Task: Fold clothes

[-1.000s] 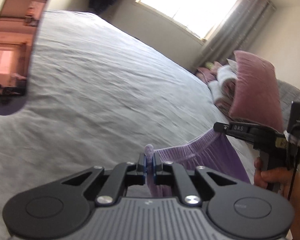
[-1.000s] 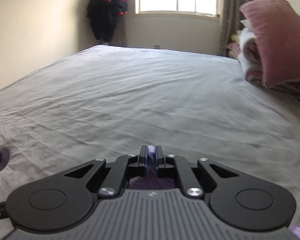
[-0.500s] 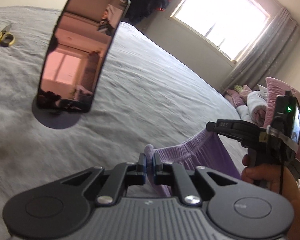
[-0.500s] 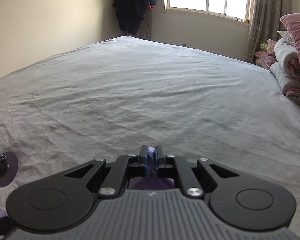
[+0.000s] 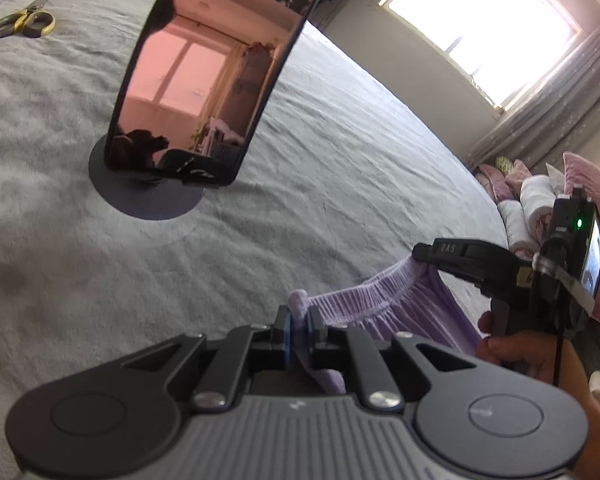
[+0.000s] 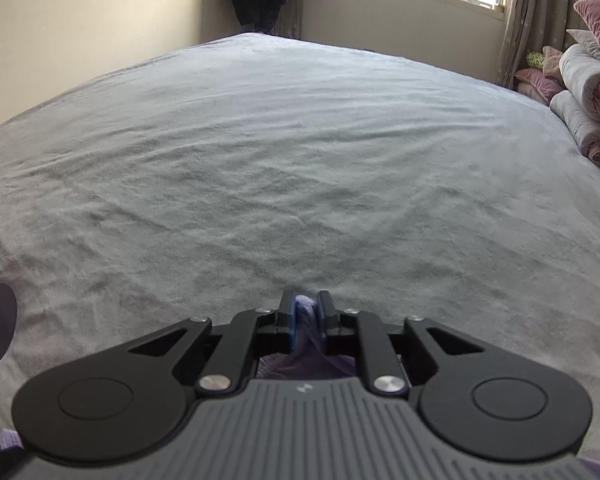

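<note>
Above the near edge of the bed (image 6: 300, 168), the left gripper (image 5: 298, 330) and right gripper (image 6: 306, 320) each pinch an end of the purple garment's (image 5: 380, 300) waistband, stretched between them. It hangs unfolded; every fold seemingly remains.

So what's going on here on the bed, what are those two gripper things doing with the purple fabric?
A person is holding a lilac garment by its elastic waistband, stretched between two handheld grippers above the grey bed. The left gripper is shut on one end, the right gripper on the other. No fold is visible yet. A phone on a stand and scissors sit further back.
</note>
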A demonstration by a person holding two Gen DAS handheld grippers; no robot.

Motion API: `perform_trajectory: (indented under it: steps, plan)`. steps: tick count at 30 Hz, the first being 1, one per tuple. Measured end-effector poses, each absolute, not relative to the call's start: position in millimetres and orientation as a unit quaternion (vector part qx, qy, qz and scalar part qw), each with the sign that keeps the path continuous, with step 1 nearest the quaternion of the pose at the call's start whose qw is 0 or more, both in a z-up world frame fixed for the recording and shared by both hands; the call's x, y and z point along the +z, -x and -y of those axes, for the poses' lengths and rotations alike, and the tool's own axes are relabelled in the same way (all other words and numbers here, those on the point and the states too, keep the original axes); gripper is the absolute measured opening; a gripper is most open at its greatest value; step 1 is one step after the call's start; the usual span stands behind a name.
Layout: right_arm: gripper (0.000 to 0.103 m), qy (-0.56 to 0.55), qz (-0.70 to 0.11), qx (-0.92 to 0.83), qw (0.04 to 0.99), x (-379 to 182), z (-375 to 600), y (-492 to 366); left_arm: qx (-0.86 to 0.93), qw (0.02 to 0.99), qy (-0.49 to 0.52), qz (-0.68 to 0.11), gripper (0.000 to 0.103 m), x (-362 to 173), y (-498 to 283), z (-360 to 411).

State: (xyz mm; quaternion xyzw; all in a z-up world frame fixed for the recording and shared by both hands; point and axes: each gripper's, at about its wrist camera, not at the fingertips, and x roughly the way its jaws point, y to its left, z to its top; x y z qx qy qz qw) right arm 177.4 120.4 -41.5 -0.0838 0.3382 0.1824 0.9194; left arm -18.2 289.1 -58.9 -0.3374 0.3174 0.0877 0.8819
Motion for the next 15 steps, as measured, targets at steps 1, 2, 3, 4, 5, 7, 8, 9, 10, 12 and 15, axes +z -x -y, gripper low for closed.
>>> perform_trajectory:
  steps: [1, 2, 3, 4, 5, 7, 8, 9, 10, 12, 15]
  plan:
    - [0.019, 0.085, -0.340, 0.182, 0.919, -40, -121, -177, 0.086, 0.882, 0.337, -0.319, 0.010, -59, 19, -289]
    - [0.024, 0.085, -0.341, 0.182, 0.918, -37, -119, -175, 0.084, 0.881, 0.338, -0.320, 0.010, -59, 20, -290]
    - [0.028, 0.084, -0.341, 0.182, 0.919, -33, -117, -173, 0.081, 0.880, 0.340, -0.322, 0.010, -59, 20, -291]
    - [0.036, 0.082, -0.339, 0.182, 0.919, -29, -114, -170, 0.077, 0.879, 0.342, -0.323, 0.011, -59, 21, -292]
    - [0.038, 0.079, -0.338, 0.183, 0.920, -24, -109, -166, 0.074, 0.878, 0.345, -0.324, 0.012, -60, 21, -293]
    - [0.039, 0.075, -0.337, 0.189, 0.919, -17, -98, -156, 0.070, 0.873, 0.356, -0.325, 0.012, -61, 22, -297]
    - [0.039, 0.074, -0.337, 0.193, 0.919, -13, -92, -151, 0.069, 0.872, 0.360, -0.324, 0.012, -61, 23, -298]
    - [0.039, 0.073, -0.336, 0.196, 0.918, -10, -86, -145, 0.068, 0.871, 0.363, -0.324, 0.012, -61, 23, -299]
    - [0.039, 0.075, -0.336, 0.198, 0.918, -8, -78, -136, 0.067, 0.870, 0.365, -0.324, 0.012, -61, 24, -299]
    - [0.039, 0.079, -0.335, 0.203, 0.917, -5, -63, -119, 0.066, 0.869, 0.368, -0.324, 0.012, -61, 25, -298]
    - [0.039, 0.085, -0.334, 0.210, 0.915, -1, -40, -94, 0.060, 0.868, 0.373, -0.322, 0.012, -60, 27, -297]
